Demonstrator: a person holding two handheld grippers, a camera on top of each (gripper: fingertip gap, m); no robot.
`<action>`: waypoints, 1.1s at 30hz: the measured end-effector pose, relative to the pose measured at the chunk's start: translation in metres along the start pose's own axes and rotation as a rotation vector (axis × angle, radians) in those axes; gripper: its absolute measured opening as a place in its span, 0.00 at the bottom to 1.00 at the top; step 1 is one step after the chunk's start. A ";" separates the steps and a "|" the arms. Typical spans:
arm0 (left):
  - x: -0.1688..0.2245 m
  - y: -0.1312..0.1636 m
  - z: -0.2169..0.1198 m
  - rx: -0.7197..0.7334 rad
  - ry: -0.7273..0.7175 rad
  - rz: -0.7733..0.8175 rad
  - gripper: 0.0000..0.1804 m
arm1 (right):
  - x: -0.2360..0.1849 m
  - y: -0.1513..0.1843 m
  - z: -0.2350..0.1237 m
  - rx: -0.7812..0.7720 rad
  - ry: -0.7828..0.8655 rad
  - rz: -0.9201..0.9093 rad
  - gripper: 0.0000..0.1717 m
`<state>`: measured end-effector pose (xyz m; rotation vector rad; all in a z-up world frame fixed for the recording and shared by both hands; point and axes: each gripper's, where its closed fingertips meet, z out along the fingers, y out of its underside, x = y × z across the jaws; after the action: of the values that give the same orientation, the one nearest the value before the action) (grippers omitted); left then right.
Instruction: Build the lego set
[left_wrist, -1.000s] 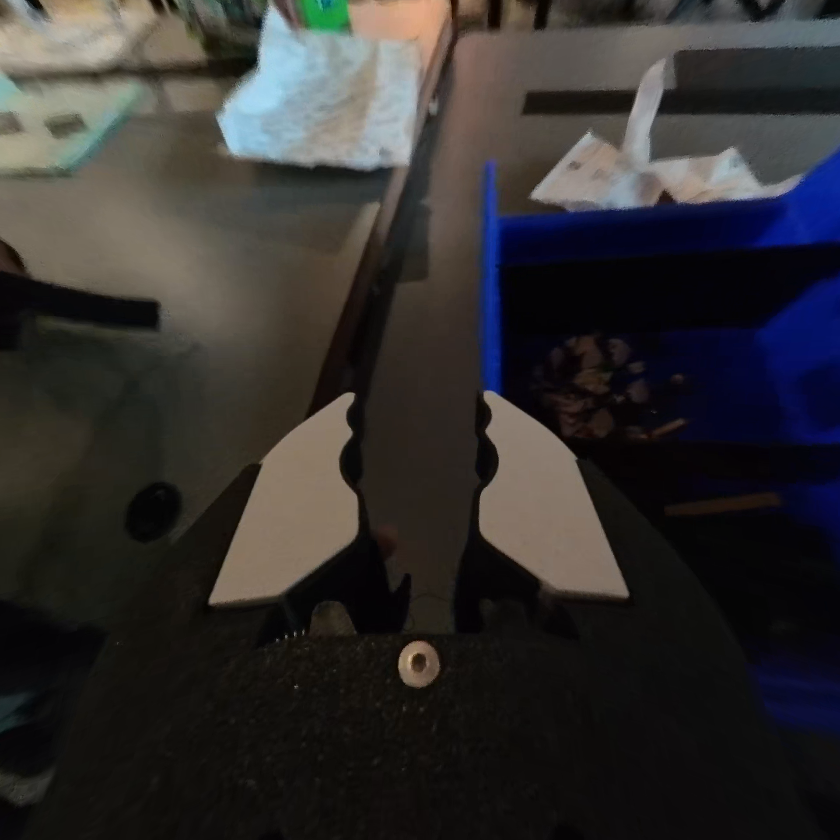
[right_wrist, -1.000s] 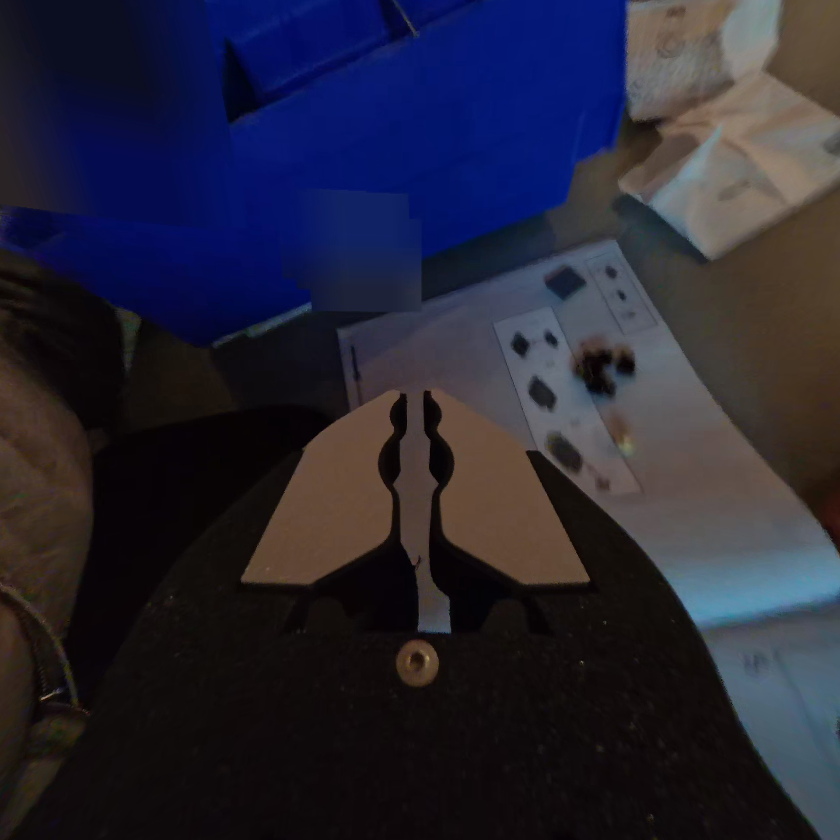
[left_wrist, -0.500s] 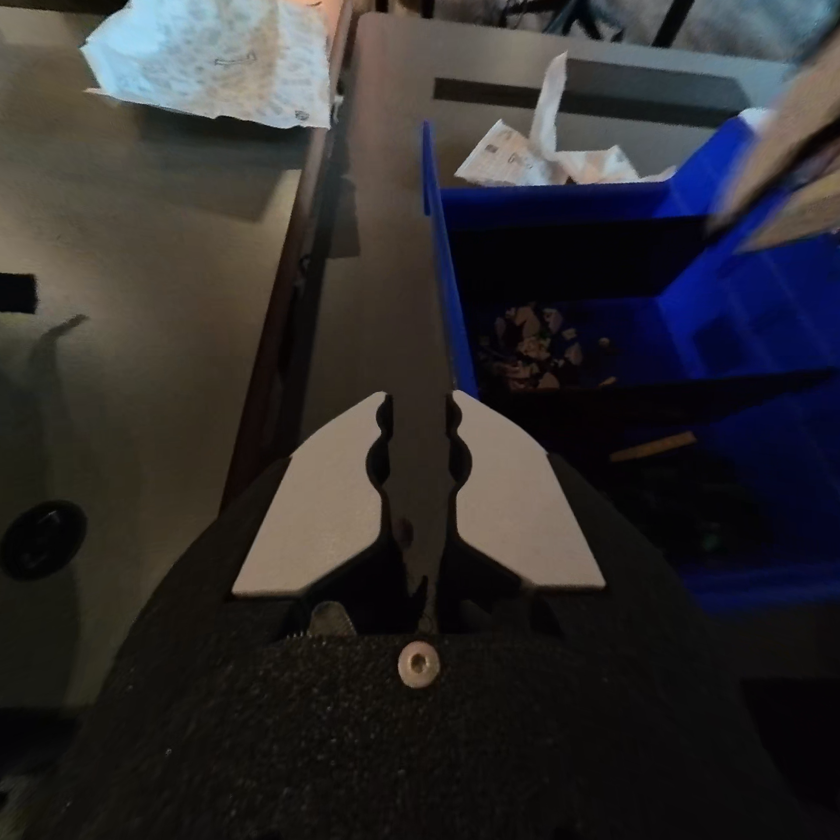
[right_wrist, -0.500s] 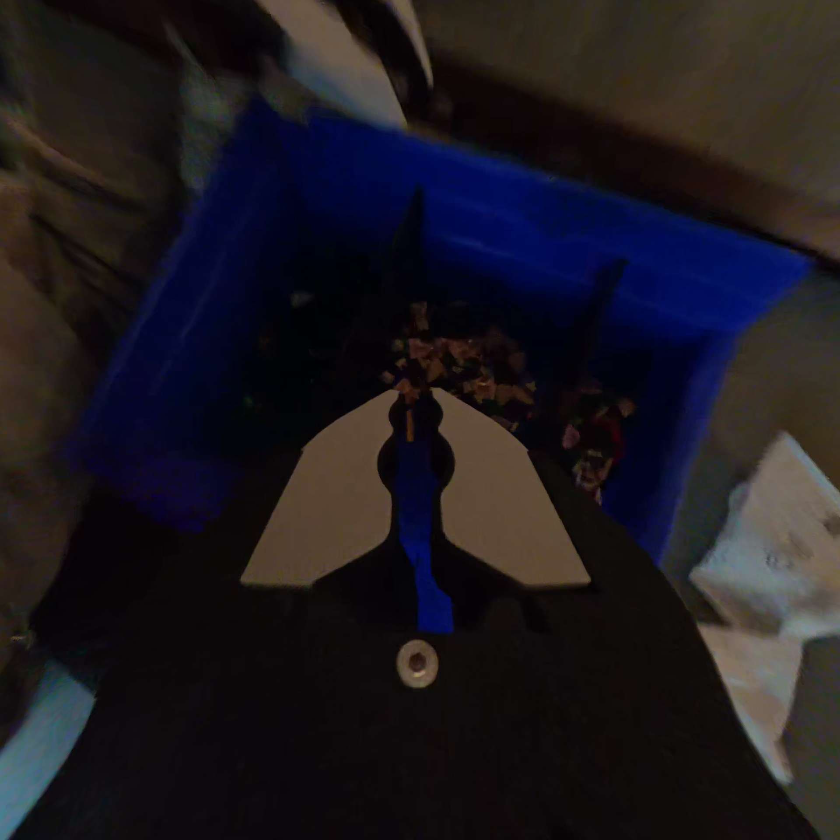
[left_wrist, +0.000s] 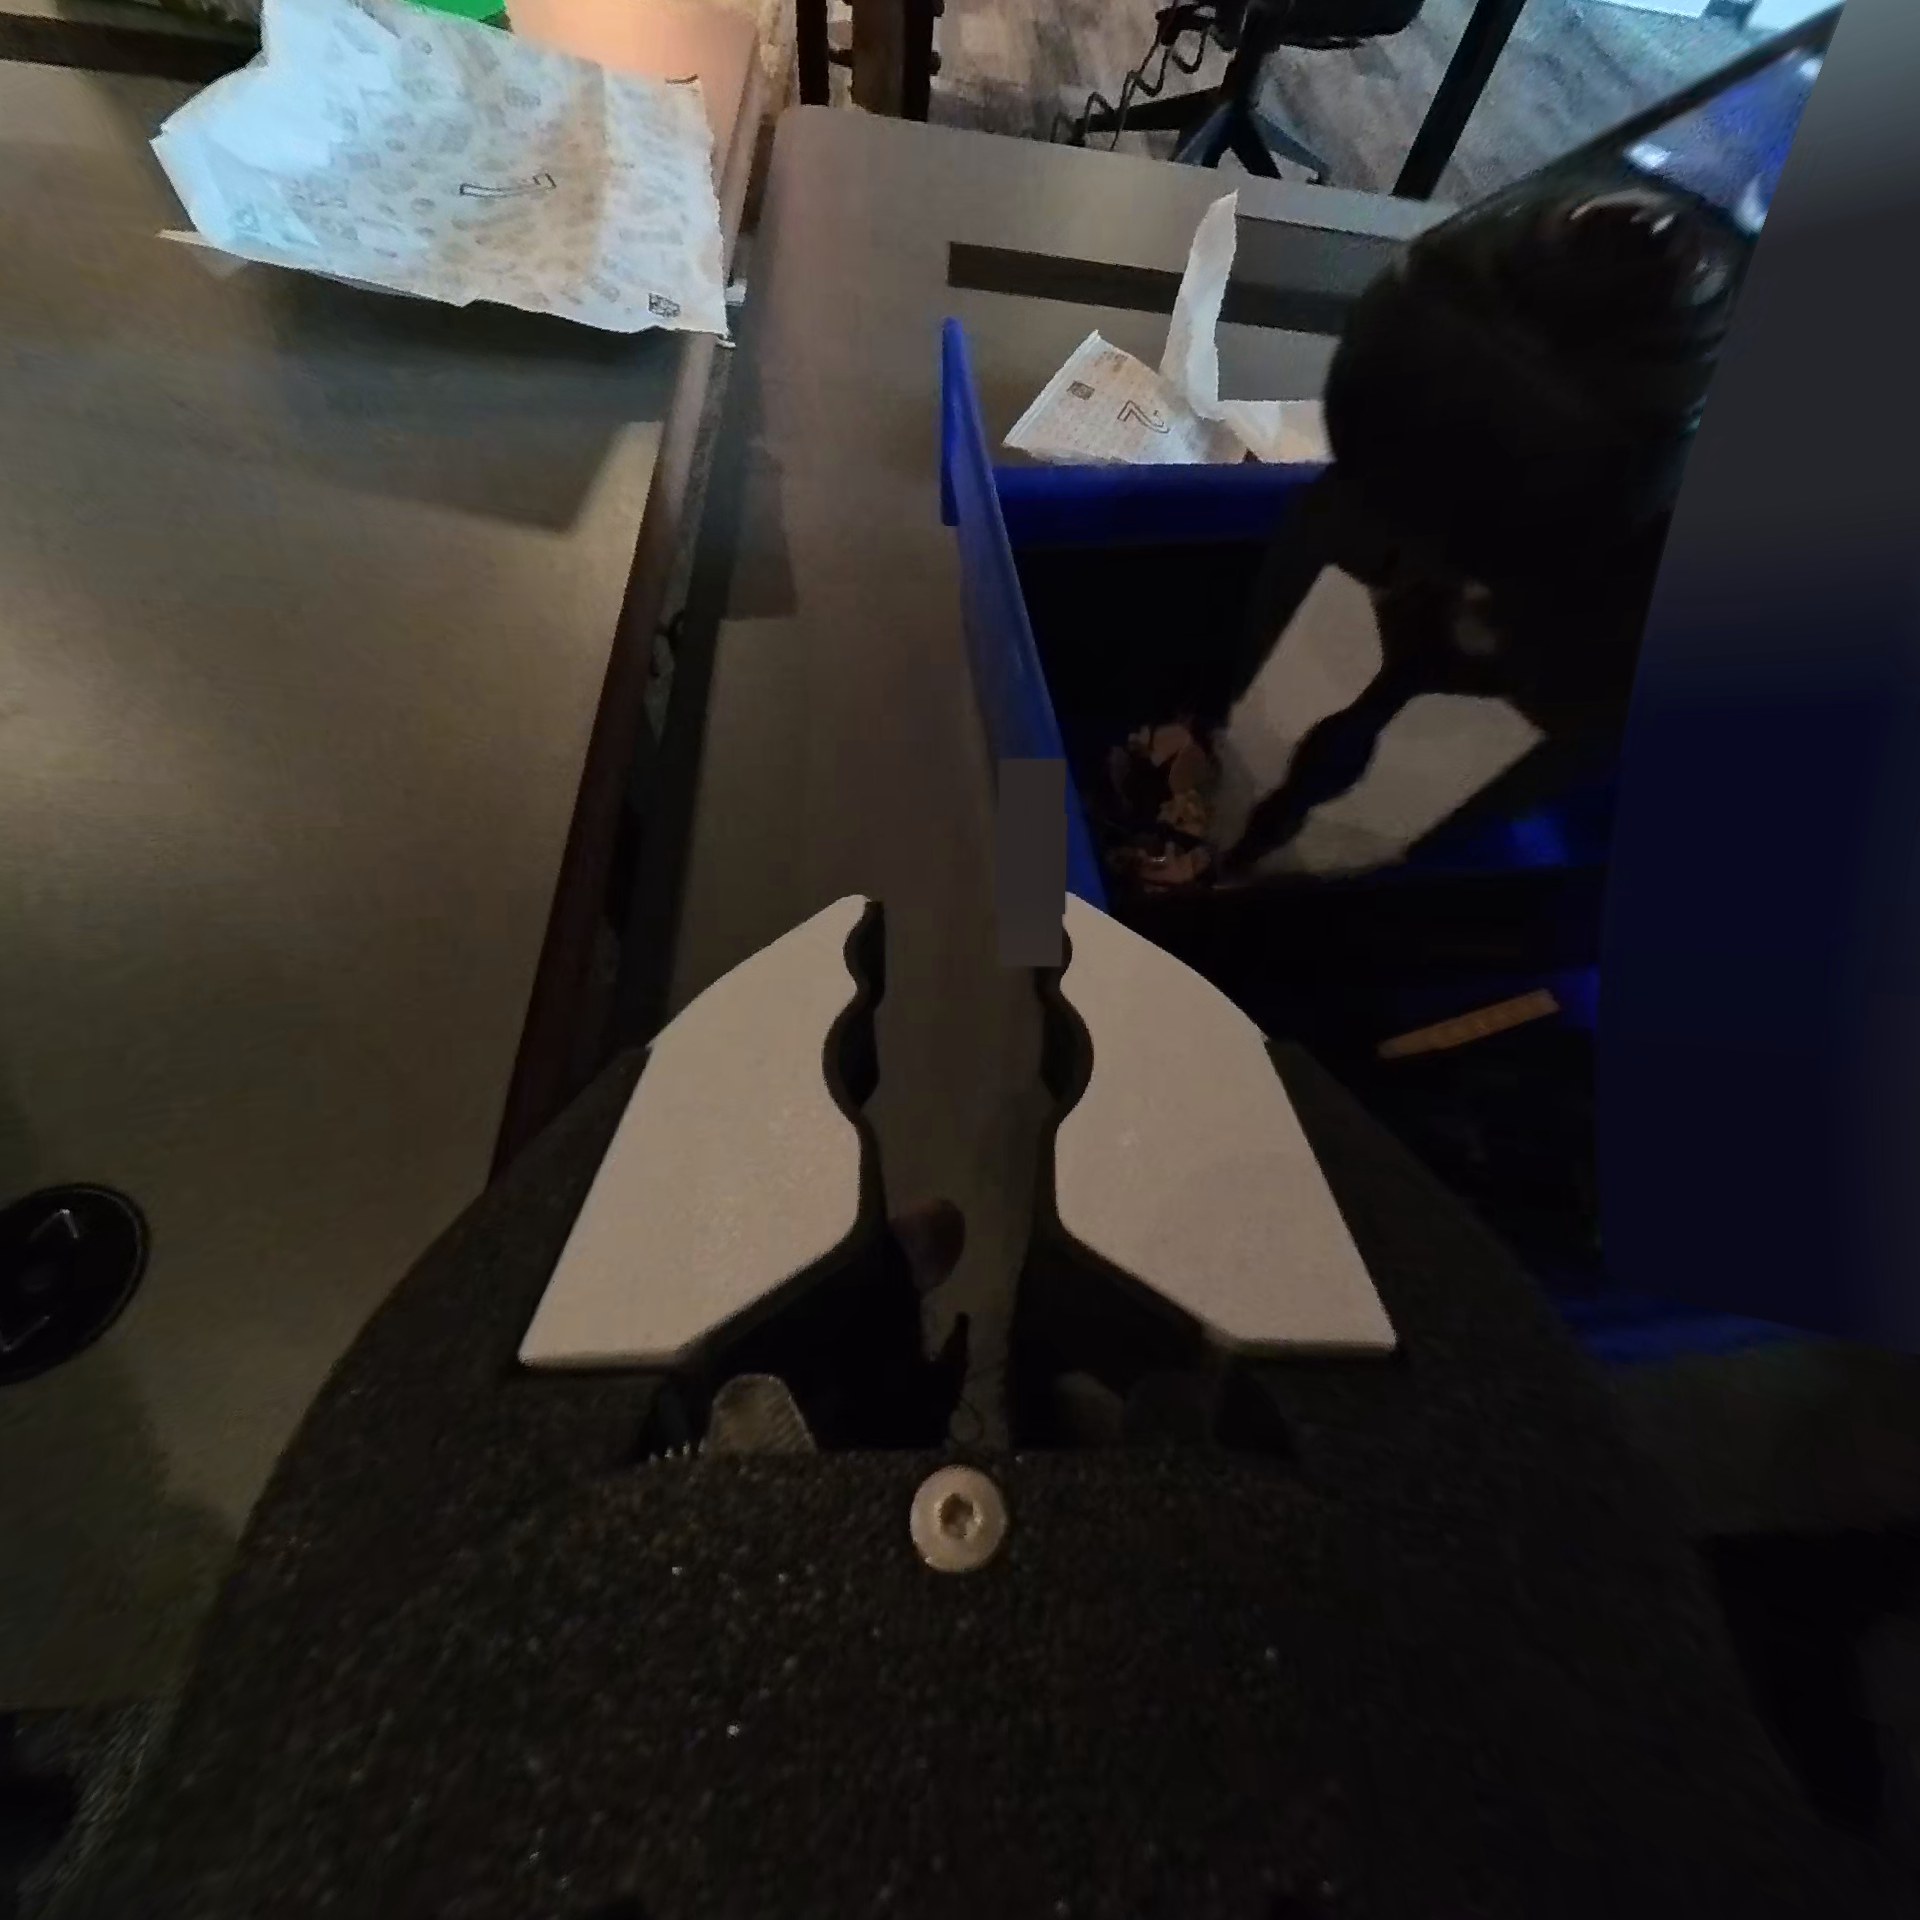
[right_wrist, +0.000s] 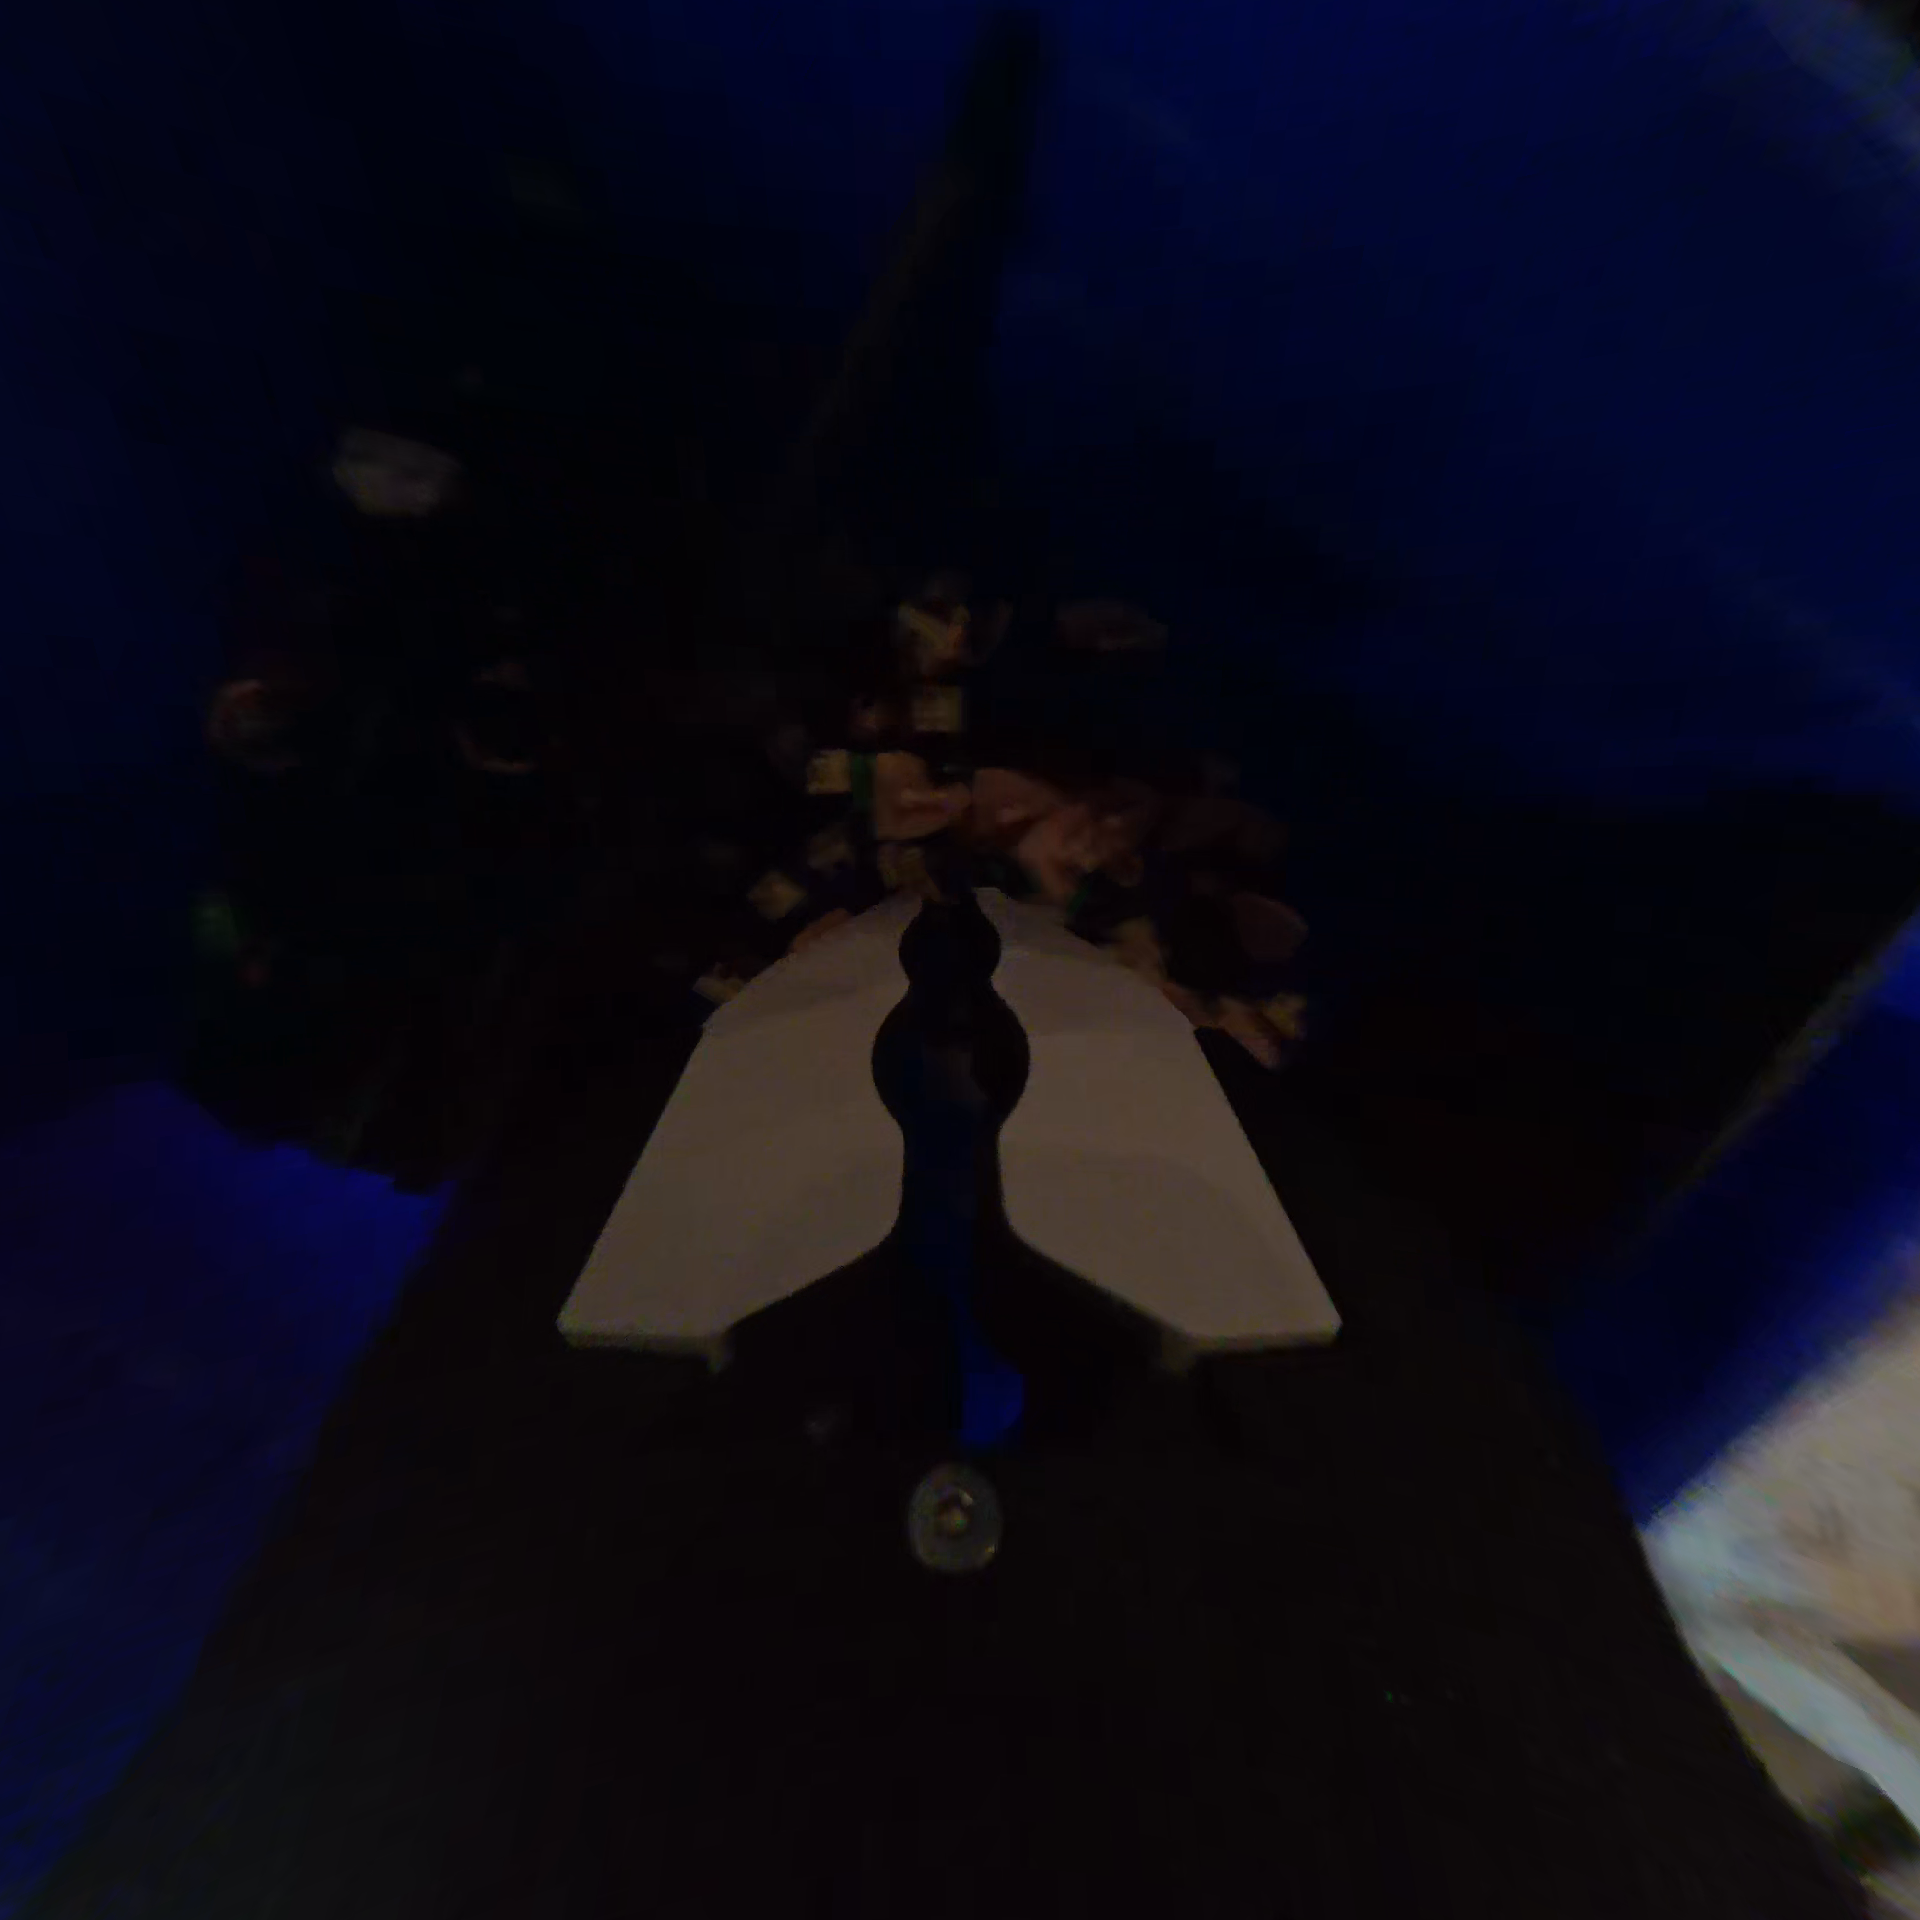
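My left gripper (left_wrist: 961, 914) is open and empty over the grey table (left_wrist: 862, 623). Its right fingertip is close beside the left wall of a blue bin (left_wrist: 997, 582). My right gripper (right_wrist: 951, 899) is down inside the blue bin (right_wrist: 1455, 312), and its fingertips are together at a pile of small brownish pieces (right_wrist: 1039, 821). The left wrist view shows the right gripper (left_wrist: 1242, 868) with its tips in the same pile (left_wrist: 1164, 790). The dark picture does not show whether a piece is between its tips.
A crumpled printed sheet (left_wrist: 447, 187) lies at the far left and more crumpled paper (left_wrist: 1143, 405) lies behind the bin. A seam (left_wrist: 644, 623) splits two tabletops. A black round grommet (left_wrist: 52, 1278) is at the left. A tan stick (left_wrist: 1465, 1029) lies in the bin. White paper (right_wrist: 1818, 1610) lies outside the bin. One gripper's finger ends stand about 15 cm off the other's. My left gripper is the nearer one to the black round grommet (left_wrist: 52, 1278): about 15 cm, against 30 cm.
My right gripper swung from over a printed sheet to the bin, went down into it and its tips came together at the pile. My left gripper narrowed and drew nearer the bin's wall.
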<state>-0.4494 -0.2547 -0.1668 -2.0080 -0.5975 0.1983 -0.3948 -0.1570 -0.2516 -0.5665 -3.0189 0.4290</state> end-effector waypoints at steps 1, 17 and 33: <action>0.000 0.000 0.000 -0.001 -0.002 0.002 0.16 | -0.012 -0.001 -0.003 0.021 -0.076 -0.006 0.01; 0.000 -0.001 0.001 -0.006 -0.014 0.015 0.17 | 0.006 0.032 -0.014 -0.092 0.026 0.049 0.04; 0.000 0.000 -0.001 -0.006 -0.016 0.025 0.18 | -0.004 0.021 -0.001 -0.094 0.023 0.032 0.06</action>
<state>-0.4493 -0.2554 -0.1667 -2.0225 -0.5843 0.2280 -0.3837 -0.1392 -0.2561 -0.6224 -3.0249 0.2819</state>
